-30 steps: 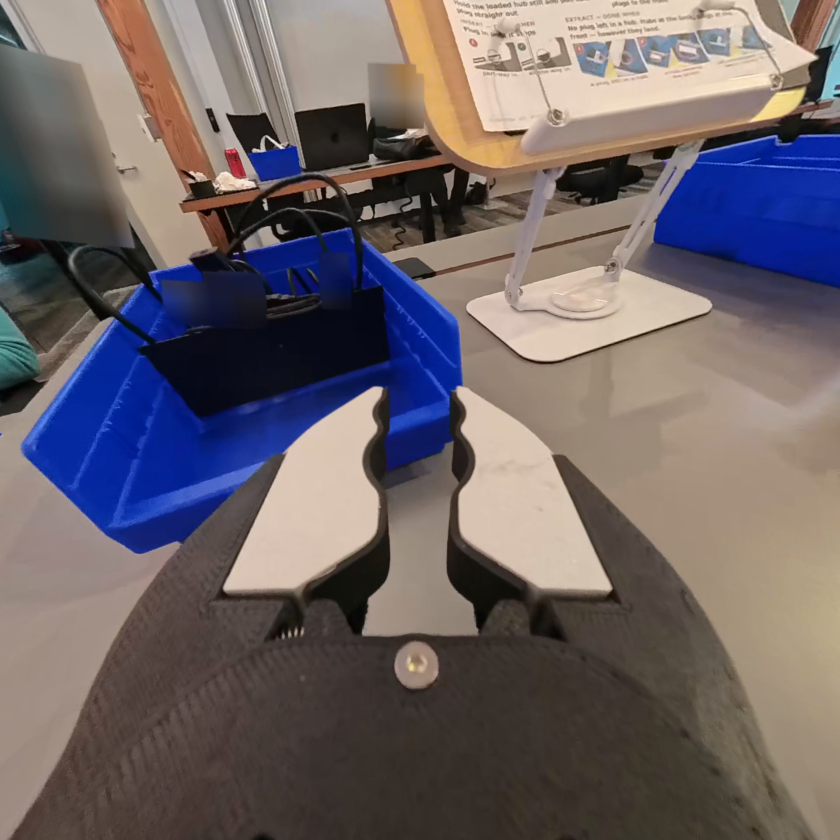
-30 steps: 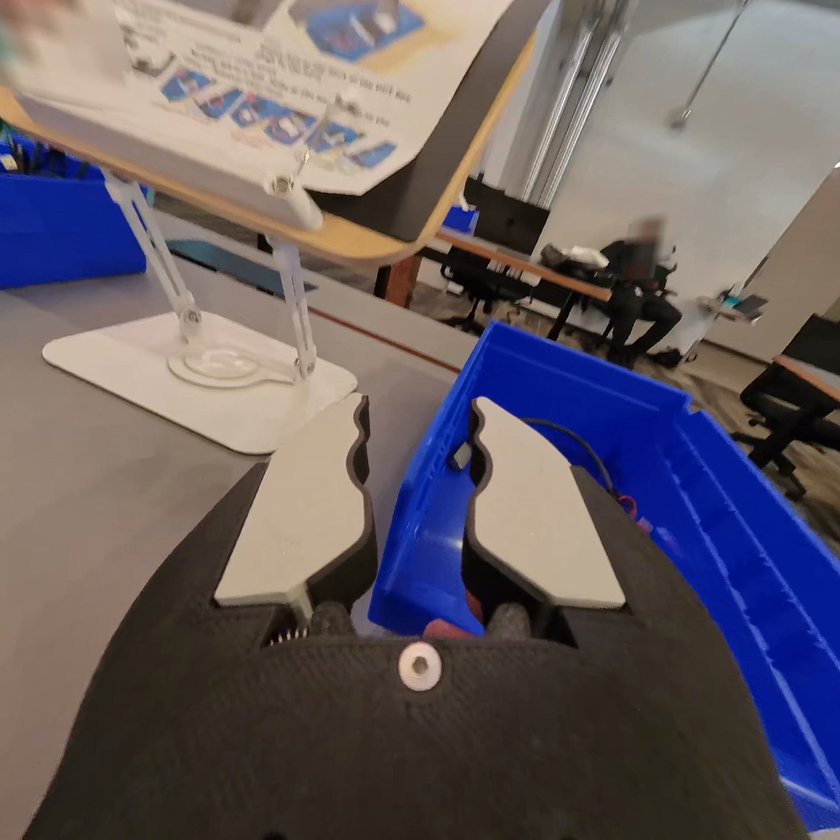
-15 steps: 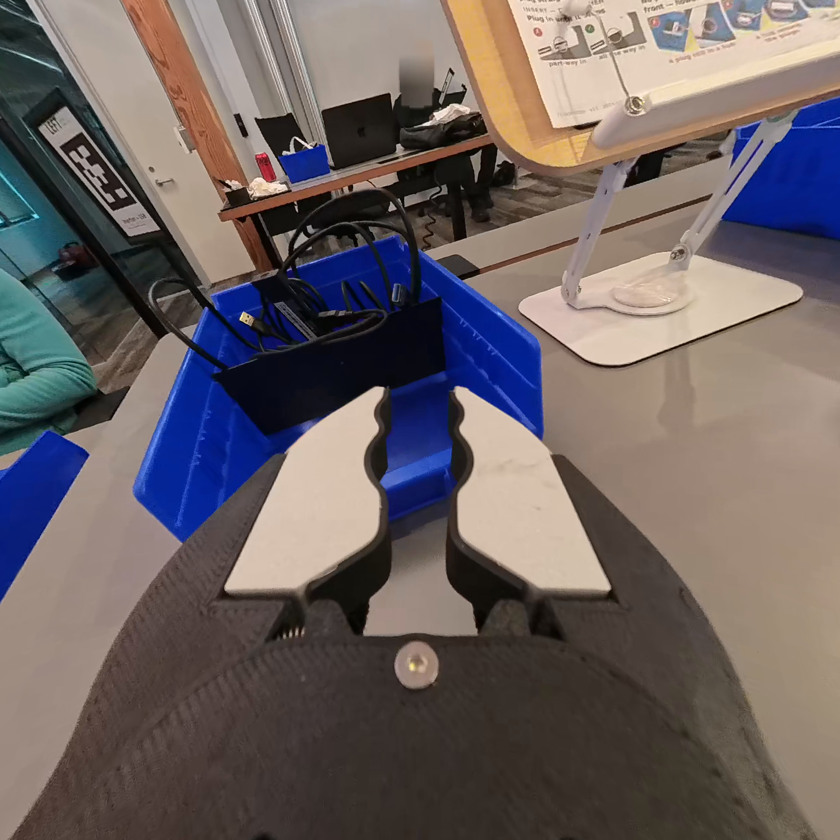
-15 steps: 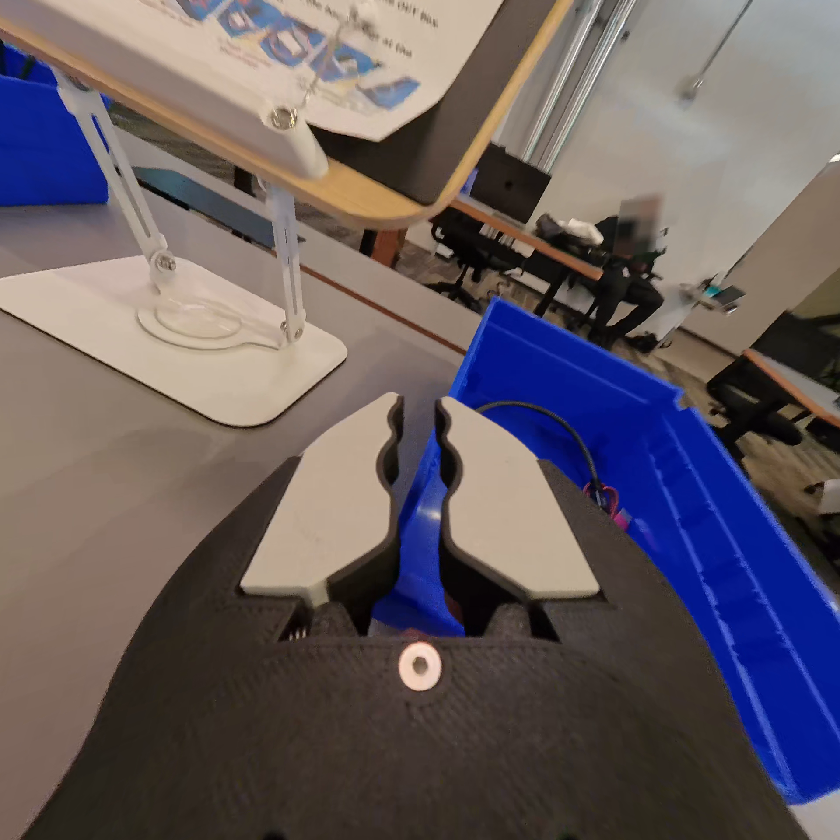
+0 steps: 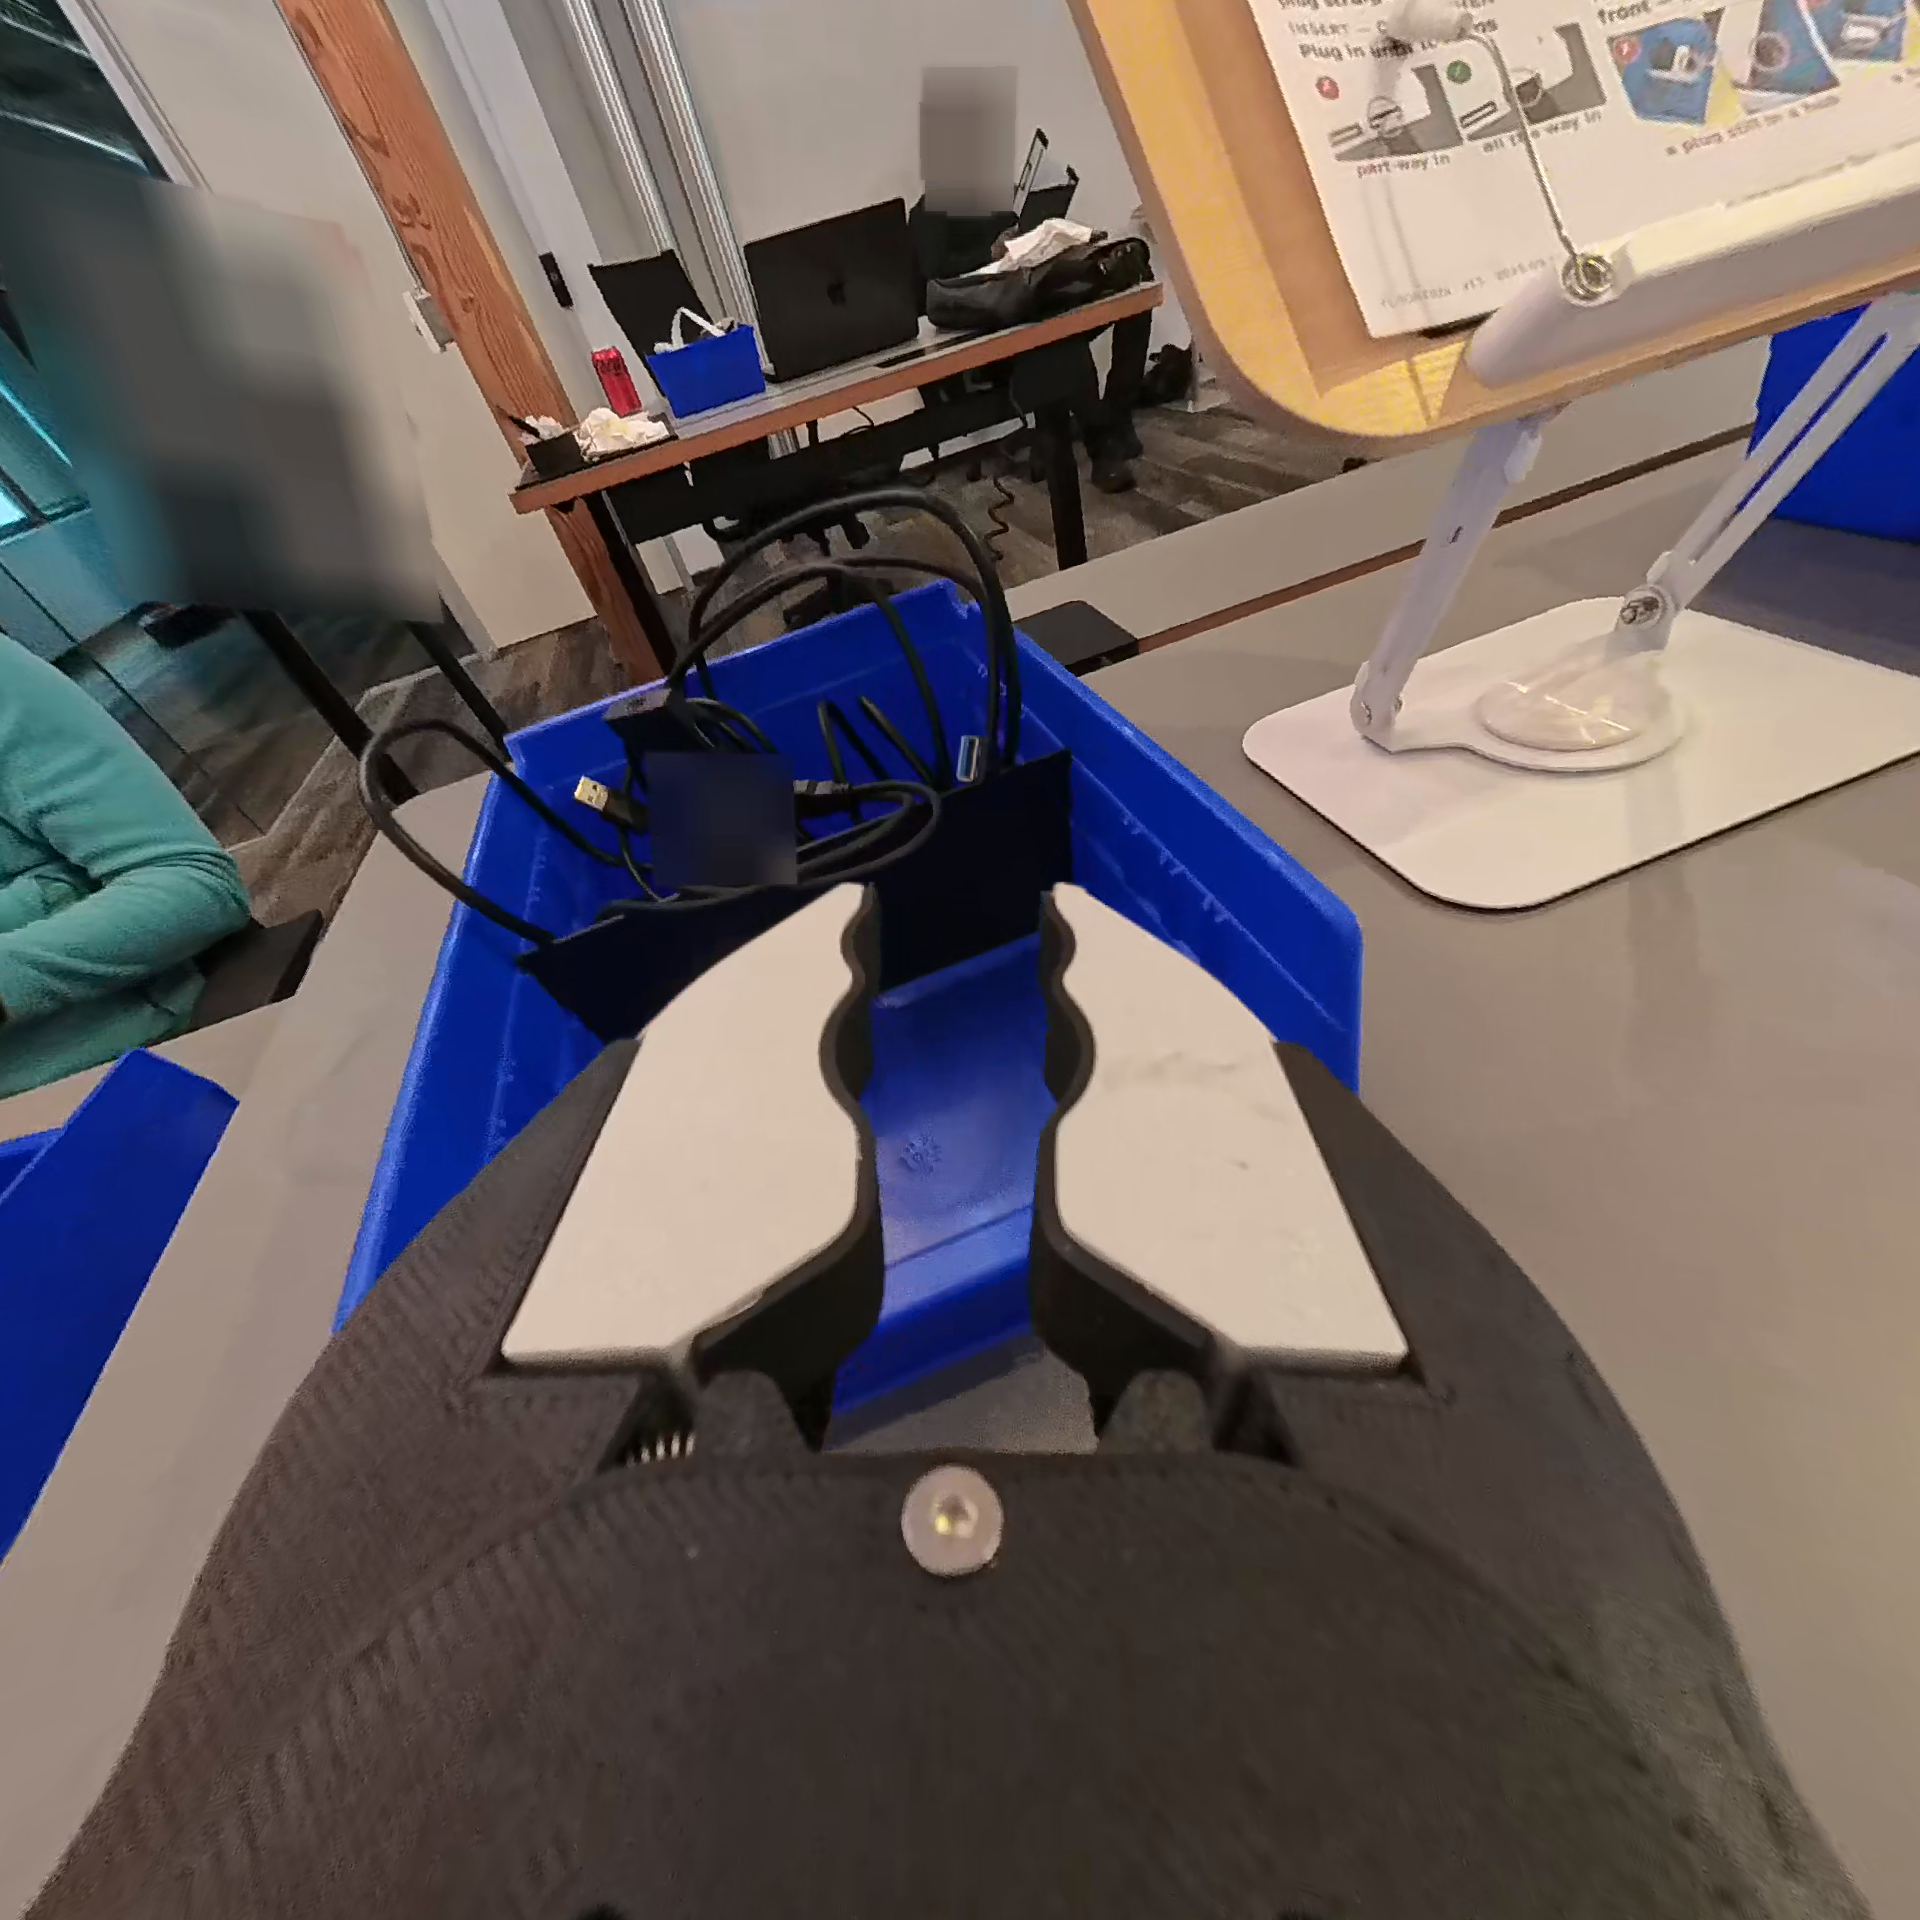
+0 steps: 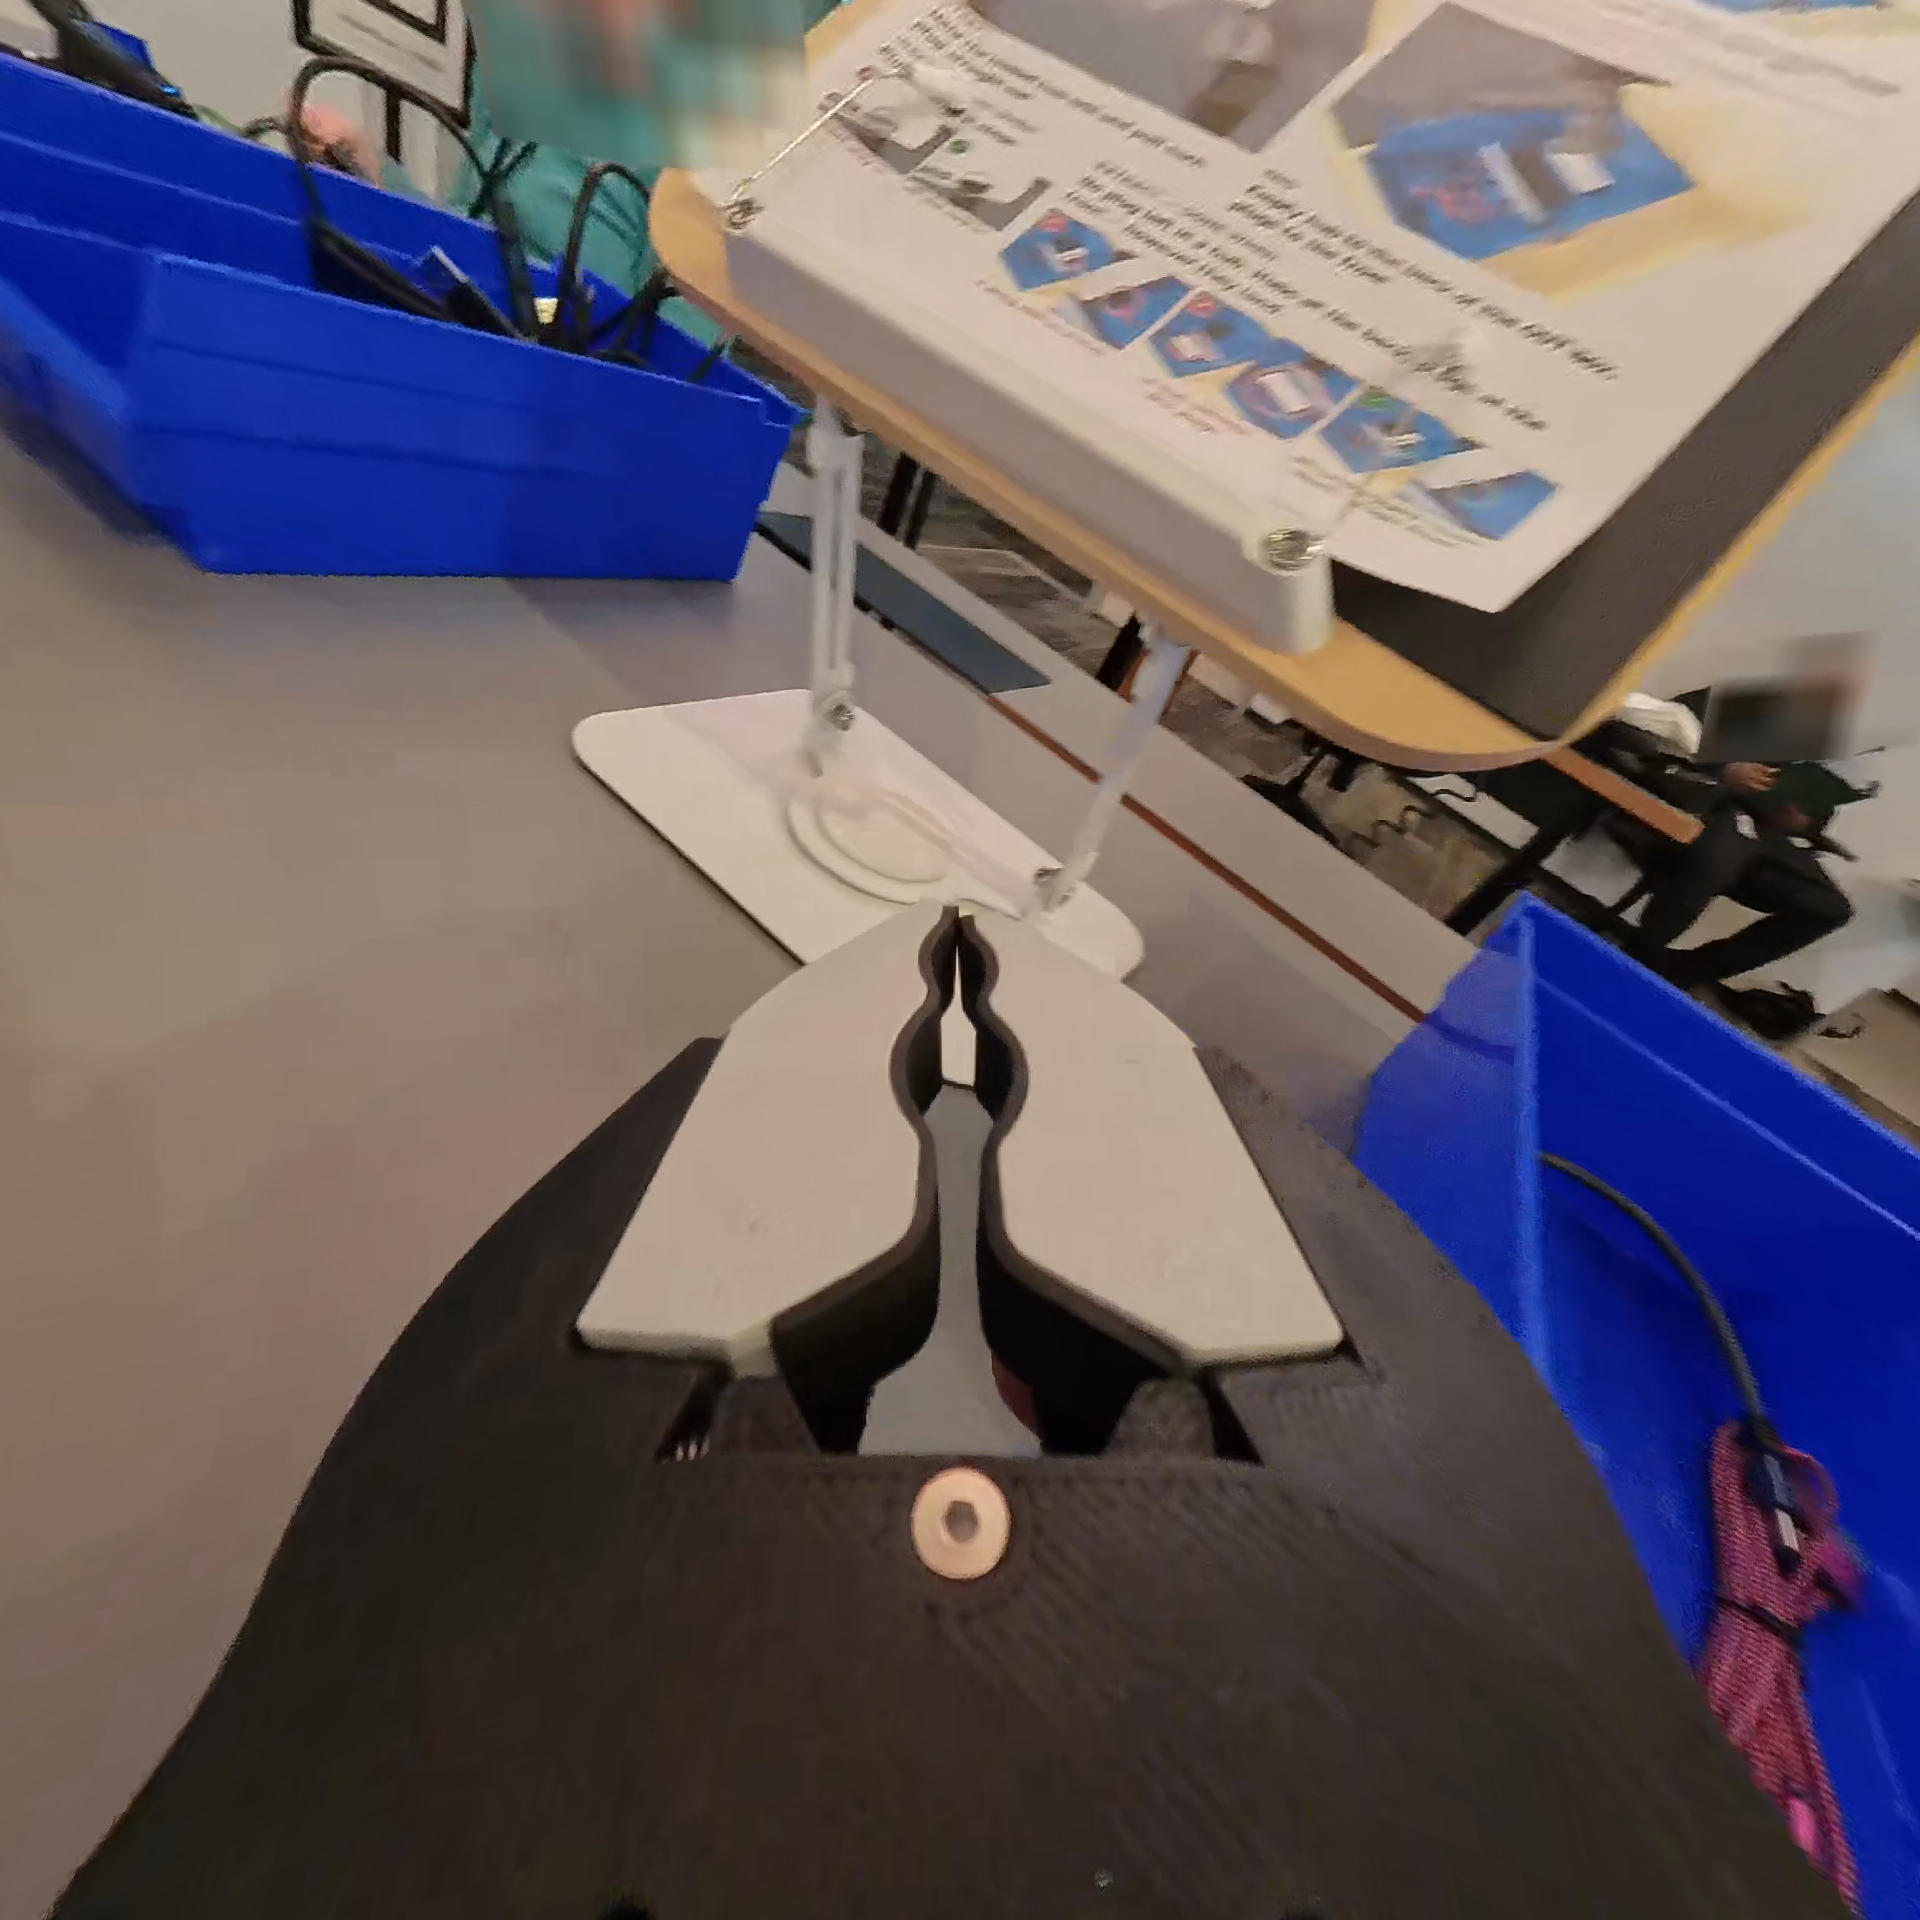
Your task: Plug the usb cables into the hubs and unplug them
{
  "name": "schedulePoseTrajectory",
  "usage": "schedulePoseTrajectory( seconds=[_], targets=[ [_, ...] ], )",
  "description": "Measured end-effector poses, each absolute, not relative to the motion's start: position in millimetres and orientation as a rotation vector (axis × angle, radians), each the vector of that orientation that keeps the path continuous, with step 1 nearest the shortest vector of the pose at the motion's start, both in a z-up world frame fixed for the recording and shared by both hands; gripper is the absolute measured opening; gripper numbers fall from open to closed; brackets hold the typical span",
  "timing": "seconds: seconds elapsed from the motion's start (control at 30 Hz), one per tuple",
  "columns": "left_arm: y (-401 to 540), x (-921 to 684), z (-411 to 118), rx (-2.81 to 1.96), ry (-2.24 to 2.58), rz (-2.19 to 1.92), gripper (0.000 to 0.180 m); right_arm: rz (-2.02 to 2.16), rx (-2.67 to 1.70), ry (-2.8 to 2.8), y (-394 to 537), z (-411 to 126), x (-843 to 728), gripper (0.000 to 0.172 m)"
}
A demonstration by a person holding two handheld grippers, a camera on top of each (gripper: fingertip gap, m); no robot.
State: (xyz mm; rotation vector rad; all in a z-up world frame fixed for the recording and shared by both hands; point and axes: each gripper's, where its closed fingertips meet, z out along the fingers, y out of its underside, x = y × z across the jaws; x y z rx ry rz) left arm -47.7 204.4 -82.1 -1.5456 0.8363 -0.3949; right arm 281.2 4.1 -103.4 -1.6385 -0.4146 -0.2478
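The grey table (image 5: 1558, 1091) carries a blue bin (image 5: 1195, 862) of black USB cables (image 5: 831, 810); the left gripper (image 5: 956, 914) hovers over its near end, jaws spread on nothing; the right gripper (image 6: 956, 925) points at the white stand base (image 6: 707, 769), tips pressed together, bare.

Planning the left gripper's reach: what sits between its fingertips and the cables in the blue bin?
In the left wrist view, a dark divider panel stands between the open left gripper and the black cables in the blue bin.

black divider (image 5: 966, 873) and cables (image 5: 831, 821) crowd bin (image 5: 1226, 894)
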Motion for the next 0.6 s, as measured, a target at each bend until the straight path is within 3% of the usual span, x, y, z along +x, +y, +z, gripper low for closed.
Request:
schedulePoseTrajectory(
  seconds=[0.6],
  targets=[
    [323,-44,-20,-1.584,0.860,-0.108,0.028,-0.100,-1.671,-0.437,11,-119,270,0.004]
  ],
)
